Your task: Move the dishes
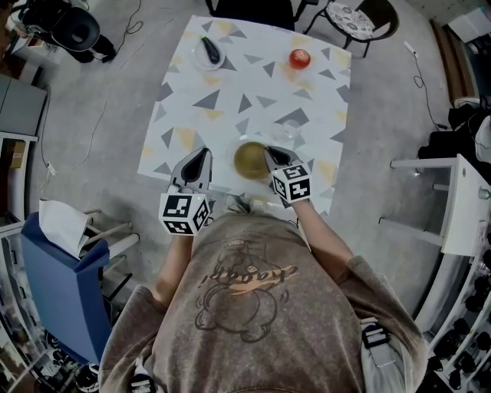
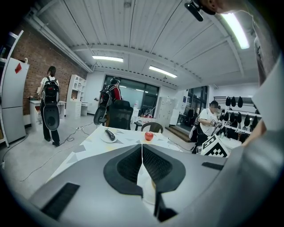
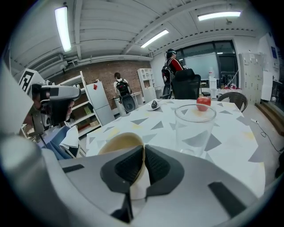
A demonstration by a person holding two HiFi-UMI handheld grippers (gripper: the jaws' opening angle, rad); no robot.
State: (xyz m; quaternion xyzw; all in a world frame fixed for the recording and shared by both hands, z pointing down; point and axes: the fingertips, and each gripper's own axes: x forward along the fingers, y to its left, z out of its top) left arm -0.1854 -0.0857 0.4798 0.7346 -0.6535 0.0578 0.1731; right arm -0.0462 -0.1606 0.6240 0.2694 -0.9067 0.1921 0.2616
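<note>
A tan bowl (image 1: pixel 250 159) stands near the front edge of the triangle-patterned table (image 1: pixel 230 100). My right gripper (image 1: pixel 270 153) is shut on the bowl's right rim; in the right gripper view the rim of the bowl (image 3: pixel 119 144) runs between the closed jaws of the right gripper (image 3: pixel 143 165). To the left of the bowl and apart from it, my left gripper (image 1: pixel 201 156) is shut, and in the left gripper view its jaws (image 2: pixel 142 153) meet with nothing between them. A clear glass (image 1: pixel 290 130) (image 3: pixel 195 128) stands just beyond the bowl.
A red apple (image 1: pixel 299 58) (image 3: pixel 203 102) (image 2: pixel 149 136) lies far right on the table. A white plate with a dark object (image 1: pixel 209 52) (image 2: pixel 109 135) sits far left. Dark chairs (image 1: pixel 253 9) stand behind the table, and a blue chair (image 1: pixel 65 284) stands at my left.
</note>
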